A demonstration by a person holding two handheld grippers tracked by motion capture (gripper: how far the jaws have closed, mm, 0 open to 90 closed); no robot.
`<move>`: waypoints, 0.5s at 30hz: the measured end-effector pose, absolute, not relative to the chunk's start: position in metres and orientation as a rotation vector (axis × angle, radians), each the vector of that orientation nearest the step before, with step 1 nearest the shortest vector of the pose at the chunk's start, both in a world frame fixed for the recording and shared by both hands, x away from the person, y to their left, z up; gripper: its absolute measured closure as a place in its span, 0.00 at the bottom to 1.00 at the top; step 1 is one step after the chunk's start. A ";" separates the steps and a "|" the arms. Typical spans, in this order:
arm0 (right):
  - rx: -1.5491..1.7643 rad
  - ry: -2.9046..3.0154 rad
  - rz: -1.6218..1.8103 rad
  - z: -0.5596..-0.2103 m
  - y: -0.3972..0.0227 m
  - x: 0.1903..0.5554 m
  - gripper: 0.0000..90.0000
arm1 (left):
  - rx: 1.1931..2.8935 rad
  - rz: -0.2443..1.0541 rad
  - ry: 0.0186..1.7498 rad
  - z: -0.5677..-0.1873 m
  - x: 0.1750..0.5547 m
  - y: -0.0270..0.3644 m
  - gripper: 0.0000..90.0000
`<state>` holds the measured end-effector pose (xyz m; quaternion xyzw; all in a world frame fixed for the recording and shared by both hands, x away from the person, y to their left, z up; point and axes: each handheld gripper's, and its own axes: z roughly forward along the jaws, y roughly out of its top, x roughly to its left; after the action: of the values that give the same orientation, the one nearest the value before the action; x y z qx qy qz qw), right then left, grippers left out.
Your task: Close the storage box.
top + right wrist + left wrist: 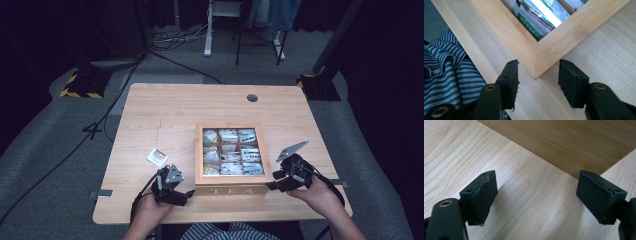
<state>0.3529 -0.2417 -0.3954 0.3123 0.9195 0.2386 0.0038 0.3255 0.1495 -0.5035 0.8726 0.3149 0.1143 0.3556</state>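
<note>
While your hands rest at the near edge of the tabletop (pixel 150 105), the tea box (pixel 231 191) sits just right of centre, its nine compartments packed with tea bags (pixel 230 150). Your left claw (pixel 536 200) is spread at the box's 8 o'clock corner; your right claw (pixel 537 75) stands apart, straddling its 4 o'clock corner without touching.

Recording studio or lab setup, not a home. Black curtains (pixel 45 30) close in the space; grey carpet (pixel 45 150) underfoot, cables (pixel 175 37) trailing across it. Stand bases with yellow-black hazard tape (pixel 80 85) flank a lone pale wooden worktop (pixel 165 110).
</note>
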 end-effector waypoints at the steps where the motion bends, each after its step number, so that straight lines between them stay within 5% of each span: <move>1: 0.988 2.875 0.762 -0.394 -0.243 0.353 0.55 | 2.254 0.295 0.813 -0.503 0.326 0.149 0.20; 15: 0.958 2.843 0.810 -0.384 -0.244 0.353 0.48 | 2.242 0.316 0.852 -0.504 0.323 0.156 0.20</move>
<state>0.3533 -0.2444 -0.3839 0.3084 0.9147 0.2606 0.0171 0.3234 0.1565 -0.5035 0.8670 0.3296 0.1221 0.3532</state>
